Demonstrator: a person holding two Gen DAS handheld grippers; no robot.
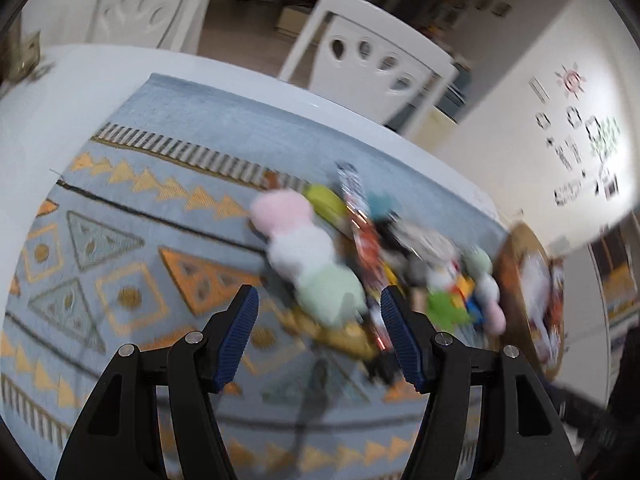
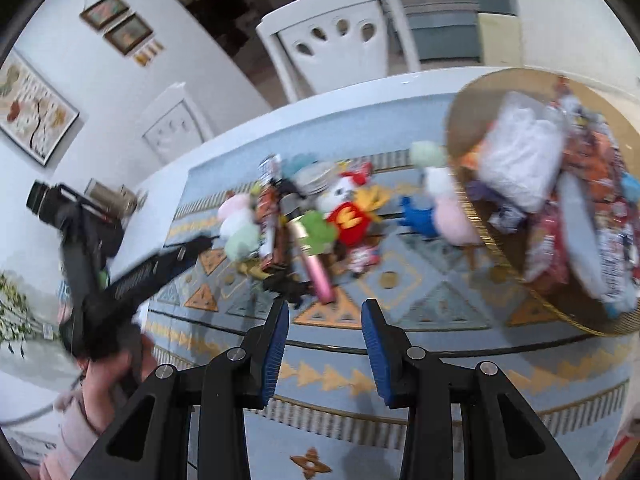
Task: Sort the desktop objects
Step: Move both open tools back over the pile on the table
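A blurred pile of toys lies mid-mat. It holds a pink, white and green pastel plush [image 1: 308, 256] [image 2: 240, 224], a red and yellow plush figure [image 2: 352, 216], a pink microphone [image 2: 316, 272], a green plush [image 2: 318, 232], a blue toy [image 2: 420, 212] and a long snack packet [image 2: 270, 216]. My left gripper [image 1: 320, 308] hovers open just short of the pastel plush, nothing between its pads. My right gripper [image 2: 326, 307] is open and empty, near the microphone's end. A round wicker basket [image 2: 500, 256] [image 1: 516, 264] of packets stands to the right.
A blue patterned mat [image 1: 160, 200] covers the white table [image 1: 48, 112]. White chairs [image 1: 372, 60] [image 2: 340, 40] stand behind the far edge. In the right wrist view a hand [image 2: 108, 376] holds the left gripper's handle at the left. A small box [image 2: 108, 196] sits far left.
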